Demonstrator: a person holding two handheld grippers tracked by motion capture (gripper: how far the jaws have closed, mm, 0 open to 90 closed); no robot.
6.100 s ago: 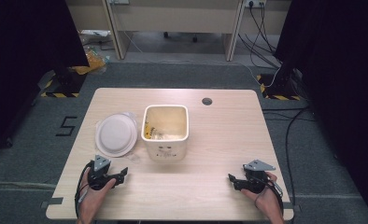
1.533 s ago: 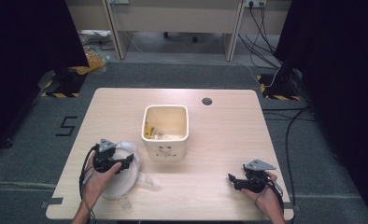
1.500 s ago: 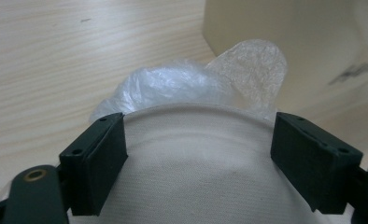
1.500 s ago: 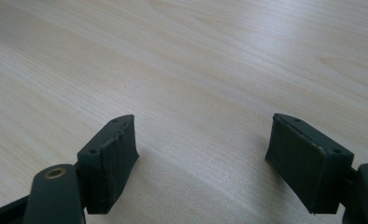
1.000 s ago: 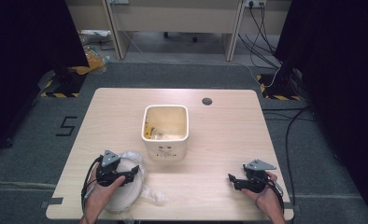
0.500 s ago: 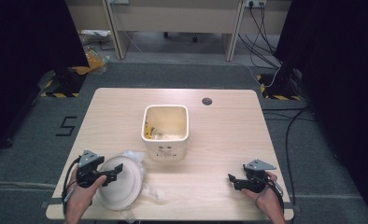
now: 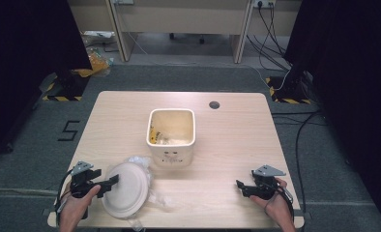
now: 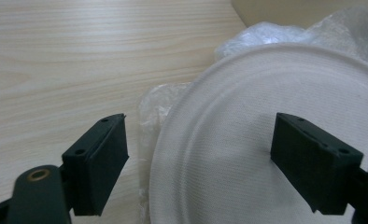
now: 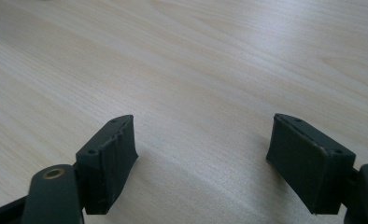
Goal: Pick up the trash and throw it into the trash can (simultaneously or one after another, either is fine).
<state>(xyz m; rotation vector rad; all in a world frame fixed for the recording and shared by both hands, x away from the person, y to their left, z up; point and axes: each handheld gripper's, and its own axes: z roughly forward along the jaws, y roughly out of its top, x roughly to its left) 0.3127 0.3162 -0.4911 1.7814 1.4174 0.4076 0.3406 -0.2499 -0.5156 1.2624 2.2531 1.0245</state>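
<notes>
My left gripper (image 7: 112, 182), jaws just narrowing yet unclenched astride the paper plate (image 7: 125, 189) at lower left, should pinch its stiffer rim; light, bendable, it slides on crinkly plastic wrap (image 7: 155, 197).

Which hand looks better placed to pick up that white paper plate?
The left gripper: its open fingers straddle the white plate's rim. The right gripper rests over bare table, far away.
</notes>
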